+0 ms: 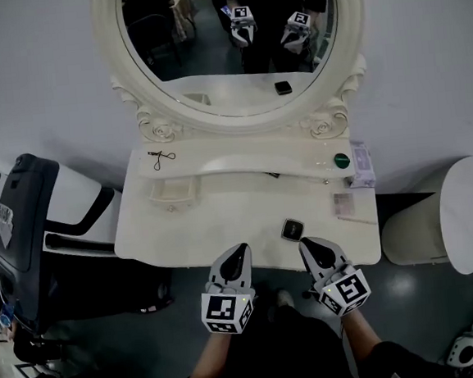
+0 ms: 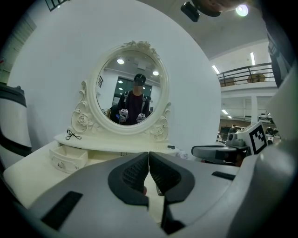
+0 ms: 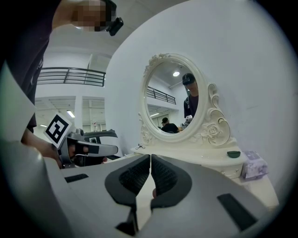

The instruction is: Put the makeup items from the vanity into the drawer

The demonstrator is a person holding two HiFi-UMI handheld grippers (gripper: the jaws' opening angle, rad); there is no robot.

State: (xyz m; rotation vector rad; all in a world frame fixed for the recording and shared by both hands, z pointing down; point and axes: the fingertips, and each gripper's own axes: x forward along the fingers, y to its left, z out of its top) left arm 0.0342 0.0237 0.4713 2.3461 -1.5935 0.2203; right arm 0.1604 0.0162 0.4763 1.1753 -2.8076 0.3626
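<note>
Approach step, judged: left hand-held gripper point(image 1: 242, 251) and right hand-held gripper point(image 1: 305, 245) clenched, empty, at desk point(image 1: 223, 218) near edge. Compact point(image 1: 293, 229) just beyond, between them; drawer point(image 1: 171, 191) far left. Next: unclench right, straddle compact.

Left gripper point(image 1: 241, 249) and right gripper point(image 1: 305, 243) grey-shelled, black ribbed pads point(image 2: 132, 175), white cubes point(image 1: 227, 311) with black square markers, dark clothes point(image 1: 276, 357).

Your surface point(image 1: 223, 218) is cream-white; the small pot point(image 1: 342, 160) dark green; compact point(image 1: 293, 229) and eyelash curler point(image 1: 162, 158) black.
</note>
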